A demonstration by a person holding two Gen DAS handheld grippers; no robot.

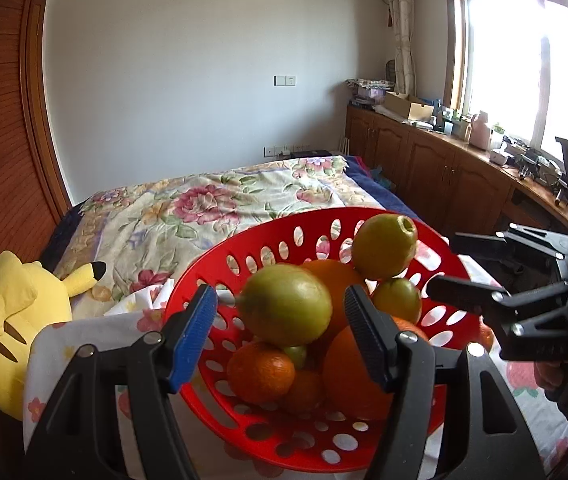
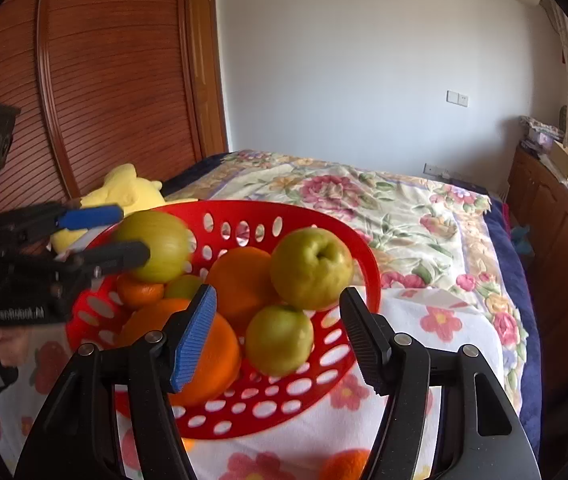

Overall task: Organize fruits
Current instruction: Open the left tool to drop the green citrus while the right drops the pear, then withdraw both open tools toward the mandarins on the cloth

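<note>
A red perforated basket (image 1: 276, 222) (image 2: 264, 206) stands on a flowered cloth and holds oranges (image 1: 260, 372) (image 2: 240, 280) and green fruits. One blurred green fruit (image 1: 286, 304) (image 2: 156, 246) sits atop the pile between the fingers of my left gripper (image 1: 280, 332) (image 2: 134, 234), with gaps on both sides, so the jaws are open. My right gripper (image 2: 280, 332) (image 1: 442, 266) is open at the basket's other side. A small green fruit (image 2: 280, 340) (image 1: 398, 300) lies beyond its fingers, untouched. A large green fruit (image 2: 312, 268) (image 1: 384, 246) rests high on the pile.
A loose orange (image 2: 344, 464) lies on the cloth in front of the basket, and another orange (image 1: 486, 336) beside it. A yellow plush toy (image 1: 16, 328) (image 2: 128, 192) lies left of the basket. The floral bedspread (image 2: 364, 208) stretches behind. Wooden cabinets (image 1: 444, 176) line the right.
</note>
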